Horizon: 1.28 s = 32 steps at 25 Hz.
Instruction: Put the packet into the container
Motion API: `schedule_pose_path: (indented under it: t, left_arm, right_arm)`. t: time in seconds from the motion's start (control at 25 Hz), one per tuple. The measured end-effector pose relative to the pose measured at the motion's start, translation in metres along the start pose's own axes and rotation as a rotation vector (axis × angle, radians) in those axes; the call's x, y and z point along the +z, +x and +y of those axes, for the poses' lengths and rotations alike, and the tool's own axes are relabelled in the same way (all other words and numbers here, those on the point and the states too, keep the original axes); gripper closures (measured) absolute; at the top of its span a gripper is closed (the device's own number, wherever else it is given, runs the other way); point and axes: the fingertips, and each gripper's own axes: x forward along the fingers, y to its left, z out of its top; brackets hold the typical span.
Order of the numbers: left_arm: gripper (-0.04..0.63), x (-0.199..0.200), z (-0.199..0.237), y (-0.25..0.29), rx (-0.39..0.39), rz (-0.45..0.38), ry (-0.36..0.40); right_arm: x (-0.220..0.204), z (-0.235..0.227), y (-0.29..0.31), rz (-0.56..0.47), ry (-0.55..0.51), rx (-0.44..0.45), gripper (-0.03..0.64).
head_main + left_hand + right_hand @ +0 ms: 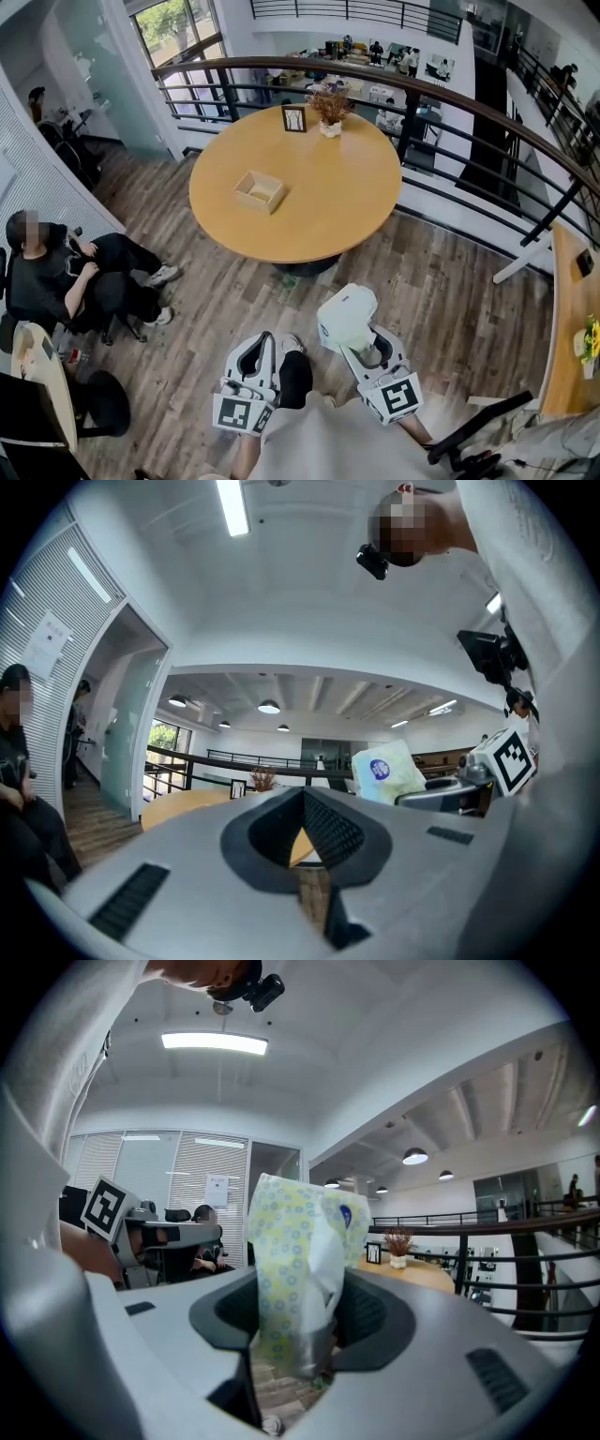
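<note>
Right gripper [302, 1321] clamps the packet [291, 1251] upright between its jaws, well apart from the container [259, 191].

An open-plan office mezzanine: round wooden meeting table [328, 206], black railing [407, 127], glass-walled rooms with blinds [150, 1171].

Round wooden table [328, 202], plank floor [441, 300], curved railing [409, 122]

Head view steeply down, gripper views level, sharing round table [319, 202]
</note>
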Motion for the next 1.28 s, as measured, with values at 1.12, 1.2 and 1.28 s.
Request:
schedule_pose_path:
  t: [1.12,1.2,1.28]
  left_arm:
    - [0.591,0.018,0.215,0.178,-0.017,-0.031,-0.053]
    - [0.591,0.018,0.222,0.182,-0.012,-0.034,-0.060]
    - [0.591,0.018,0.225,0.185,-0.009,-0.034,-0.072]
  right_arm:
    - [0.063,-0.059,0.273,0.009,-0.055,-0.016,0.416]
    - [0.062,-0.057,0.279,0.016,-0.050,-0.015,0.416]
    - [0.062,-0.057,0.283,0.026,-0.047,-0.012,0.416]
